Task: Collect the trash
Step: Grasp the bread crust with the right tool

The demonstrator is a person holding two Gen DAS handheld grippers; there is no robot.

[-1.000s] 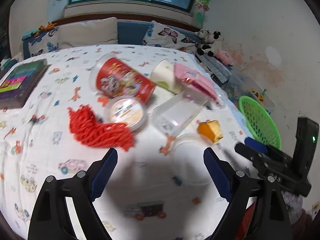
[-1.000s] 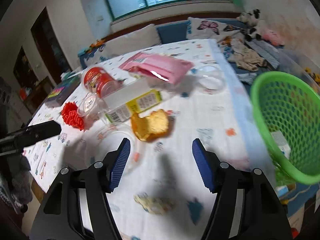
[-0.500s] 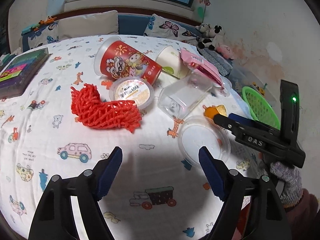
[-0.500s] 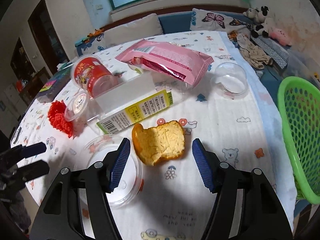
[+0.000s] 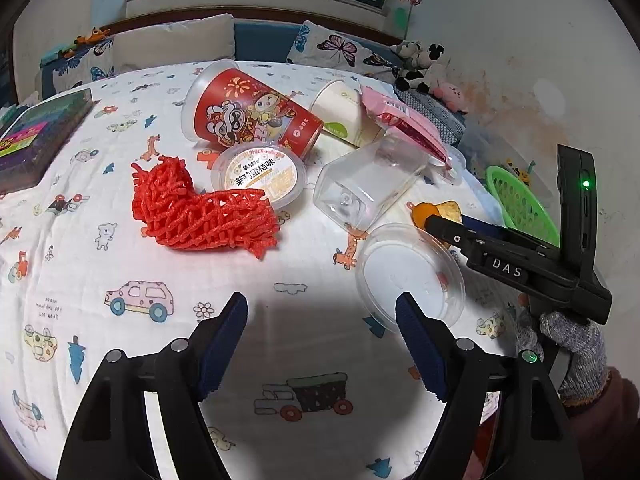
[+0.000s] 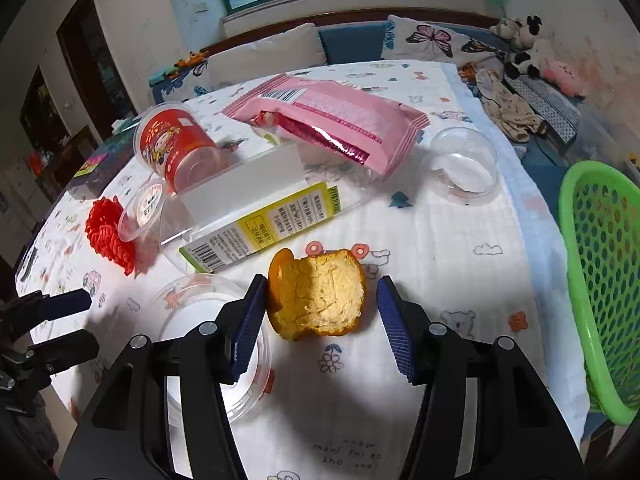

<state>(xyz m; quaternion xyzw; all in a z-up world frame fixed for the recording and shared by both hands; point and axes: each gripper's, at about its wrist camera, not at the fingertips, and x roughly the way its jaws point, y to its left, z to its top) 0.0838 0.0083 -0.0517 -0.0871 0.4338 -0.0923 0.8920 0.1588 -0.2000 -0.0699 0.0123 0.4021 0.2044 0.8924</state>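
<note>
An orange peel (image 6: 318, 294) lies on the printed tablecloth, between the open fingers of my right gripper (image 6: 320, 320); its left pad sits close beside it. The peel also shows in the left wrist view (image 5: 434, 211), behind the right gripper's fingers (image 5: 444, 228). My left gripper (image 5: 322, 344) is open and empty above bare cloth. Ahead of it lie a red foam net (image 5: 200, 210), a sealed jelly cup (image 5: 260, 174), a red printed cup (image 5: 252, 114), a clear box (image 5: 368, 182) and a clear lid (image 5: 410, 272). A green basket (image 6: 600, 276) stands at the right.
A pink snack bag (image 6: 332, 120) rests on the clear box (image 6: 256, 208). A clear round cup (image 6: 464, 166) lies near the table's right edge. A white paper cup (image 5: 344, 114) lies on its side. A dark book (image 5: 36, 136) is at far left. Sofa cushions stand behind.
My right gripper has moved forward so its open fingers now flank the orange peel. My left gripper has edged slightly closer to the trash pile.
</note>
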